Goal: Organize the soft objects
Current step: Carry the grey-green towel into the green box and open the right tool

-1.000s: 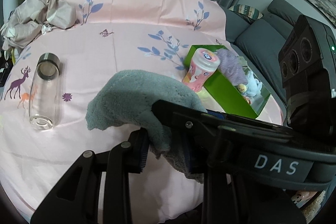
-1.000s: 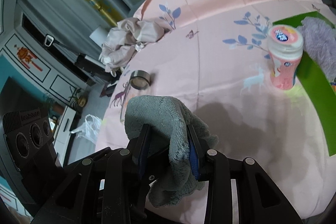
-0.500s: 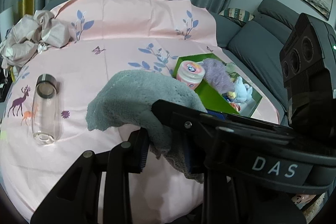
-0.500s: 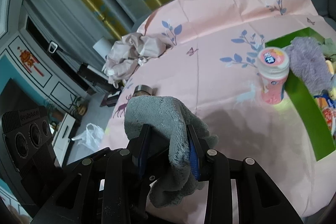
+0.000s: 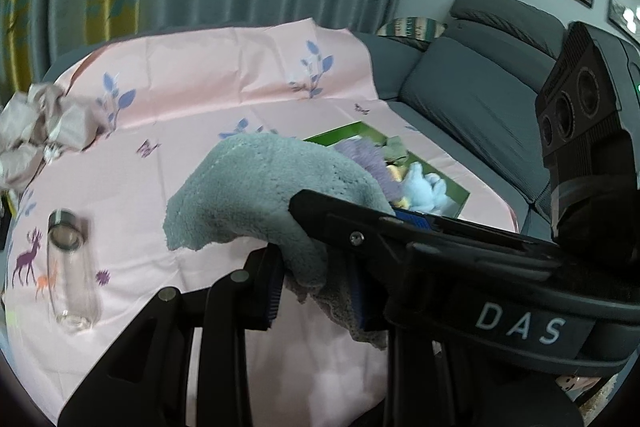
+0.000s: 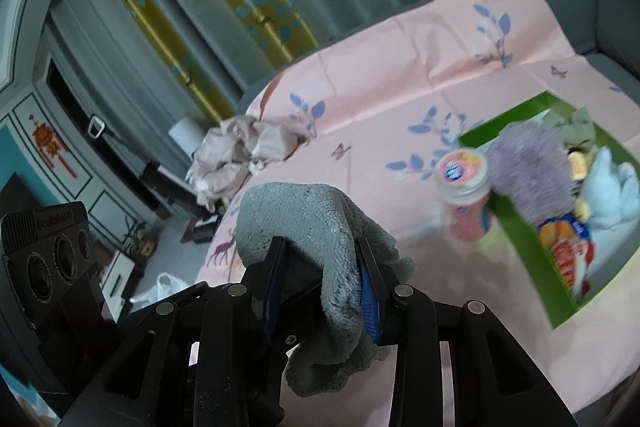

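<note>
I have both hand-held grippers, left (image 5: 316,283) and right (image 6: 320,275), clamped on the grey towel (image 5: 260,187), not yet binned; green box (image 6: 520,227) already holds plush toys (crumpled cloth (image 6: 240,151) left).

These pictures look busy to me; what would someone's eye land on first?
First, the fluffy grey-green towel right up front, pinched at once by the left gripper and the right gripper, hanging above the pink tablecloth. Next, the bright green box to the right, stuffed with a purple plush and a pale blue plush, with a pink jar standing against its outer wall.
</note>
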The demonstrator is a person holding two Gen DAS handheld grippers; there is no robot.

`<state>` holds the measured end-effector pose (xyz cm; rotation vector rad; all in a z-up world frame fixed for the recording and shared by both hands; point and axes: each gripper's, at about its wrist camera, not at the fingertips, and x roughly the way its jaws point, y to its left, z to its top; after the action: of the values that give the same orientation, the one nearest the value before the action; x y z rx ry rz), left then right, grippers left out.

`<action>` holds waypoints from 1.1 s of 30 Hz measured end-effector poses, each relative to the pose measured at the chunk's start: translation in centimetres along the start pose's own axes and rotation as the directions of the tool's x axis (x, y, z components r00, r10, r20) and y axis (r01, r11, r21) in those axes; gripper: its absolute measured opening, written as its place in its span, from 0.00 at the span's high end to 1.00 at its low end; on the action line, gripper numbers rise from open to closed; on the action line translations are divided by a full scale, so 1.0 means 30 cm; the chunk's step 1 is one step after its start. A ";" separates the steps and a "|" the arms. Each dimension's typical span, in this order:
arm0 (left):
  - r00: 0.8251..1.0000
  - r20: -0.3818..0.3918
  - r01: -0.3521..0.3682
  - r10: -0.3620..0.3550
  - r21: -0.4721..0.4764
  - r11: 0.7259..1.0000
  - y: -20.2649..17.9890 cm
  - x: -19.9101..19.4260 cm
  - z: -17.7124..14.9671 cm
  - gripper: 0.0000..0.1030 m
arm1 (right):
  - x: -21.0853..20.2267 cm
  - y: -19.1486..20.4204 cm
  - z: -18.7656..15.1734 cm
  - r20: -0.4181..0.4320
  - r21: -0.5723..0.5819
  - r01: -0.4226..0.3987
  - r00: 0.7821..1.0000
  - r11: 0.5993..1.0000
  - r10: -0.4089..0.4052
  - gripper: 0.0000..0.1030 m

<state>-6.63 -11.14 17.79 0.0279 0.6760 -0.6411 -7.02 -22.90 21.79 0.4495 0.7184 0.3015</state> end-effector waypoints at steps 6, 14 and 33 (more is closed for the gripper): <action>0.999 0.000 0.036 -0.036 0.057 0.998 -0.085 0.058 0.043 0.76 | -0.067 -0.093 0.029 0.060 0.044 0.025 0.998 0.999 -0.028 0.64; 0.997 0.023 0.077 -0.080 0.115 0.990 -0.183 0.156 0.139 0.76 | -0.125 -0.206 0.103 0.138 0.087 0.061 0.988 0.994 -0.072 0.64; 0.965 -0.147 0.234 -0.217 0.115 0.965 -0.318 0.543 0.158 0.76 | -0.113 -0.574 0.132 0.197 0.314 0.163 0.952 0.935 -0.232 0.64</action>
<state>0.46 -28.78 13.60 0.1181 0.7713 -0.9095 -4.80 -40.33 17.85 0.6777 0.5747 -0.0532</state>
